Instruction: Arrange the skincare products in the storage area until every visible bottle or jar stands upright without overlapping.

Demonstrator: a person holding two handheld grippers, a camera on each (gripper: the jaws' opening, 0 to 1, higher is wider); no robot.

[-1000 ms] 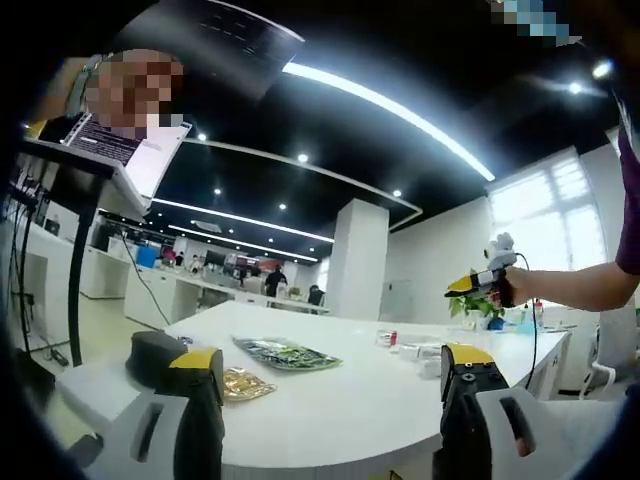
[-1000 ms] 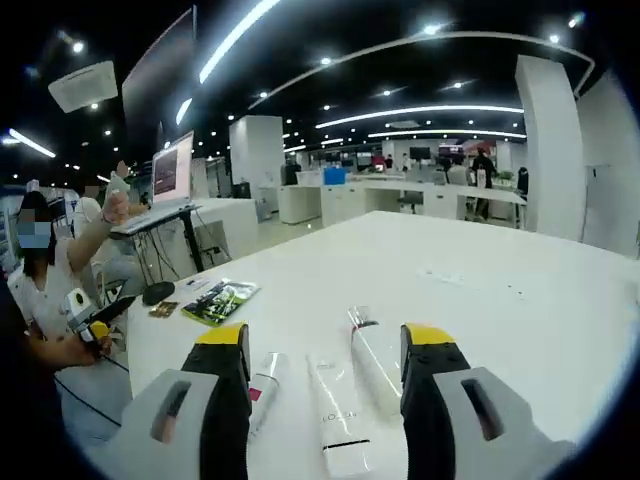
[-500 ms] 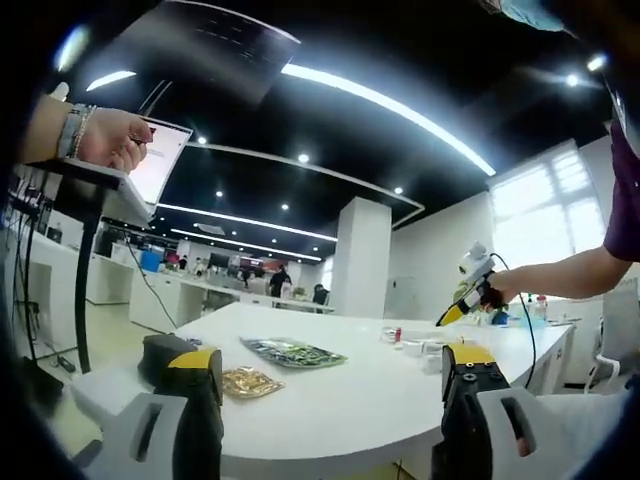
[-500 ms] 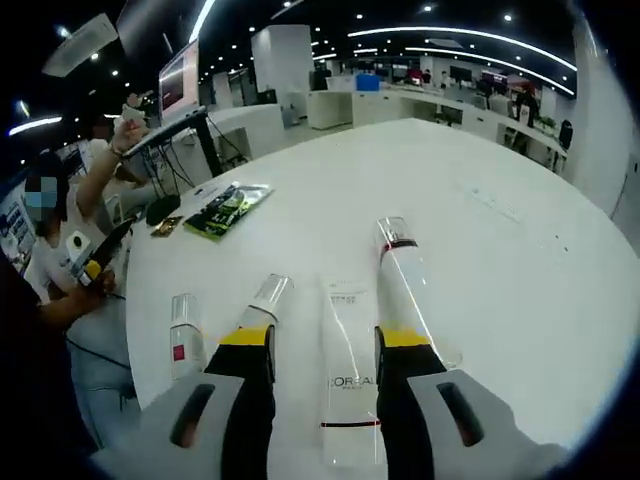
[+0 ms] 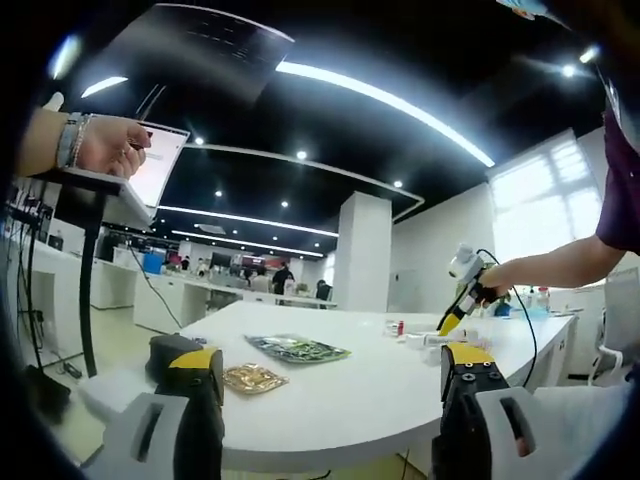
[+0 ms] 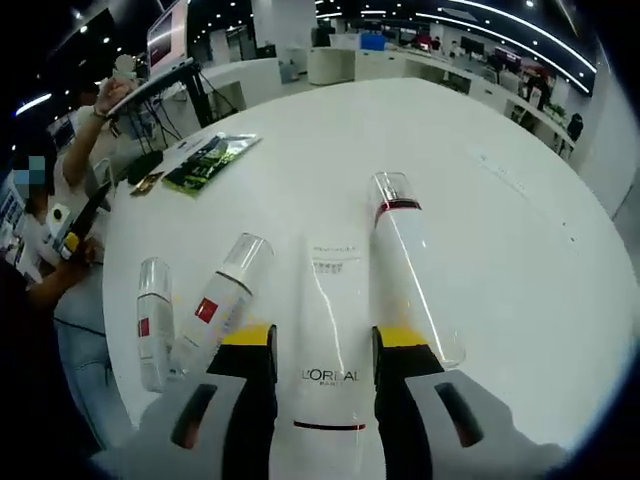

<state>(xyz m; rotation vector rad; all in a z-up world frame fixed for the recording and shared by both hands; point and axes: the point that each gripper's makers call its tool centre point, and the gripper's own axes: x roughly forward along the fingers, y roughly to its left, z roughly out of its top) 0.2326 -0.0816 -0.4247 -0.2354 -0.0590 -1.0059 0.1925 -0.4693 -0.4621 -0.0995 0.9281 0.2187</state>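
Note:
Several skincare products lie flat on the white table [image 6: 480, 120]. A white L'Oréal tube [image 6: 328, 290] lies between the jaws of my right gripper [image 6: 325, 335], which is open and straddles it closely; contact is unclear. Right of it lies a white bottle with a clear cap and red band [image 6: 408, 265]. To the left are a red-labelled bottle [image 6: 215, 300] and a small clear-capped bottle [image 6: 150, 320]. My left gripper [image 5: 330, 370] is open and holds nothing, off the table's near edge. In the left gripper view the right gripper [image 5: 458, 300] hangs over the far products [image 5: 420, 341].
A green packet [image 5: 297, 349], a gold packet [image 5: 250, 378] and a black object [image 5: 168, 348] lie at the table's end near the left gripper. A laptop on a stand [image 5: 140, 175] rises at left with a person's hand [image 5: 105, 145] on it. Bare tabletop [image 6: 520, 230] spreads right of the products.
The right gripper has come down and forward over the products, so its jaws now flank the L'Oréal tube; the jaws stand closer together than a second ago. The left gripper has barely moved.

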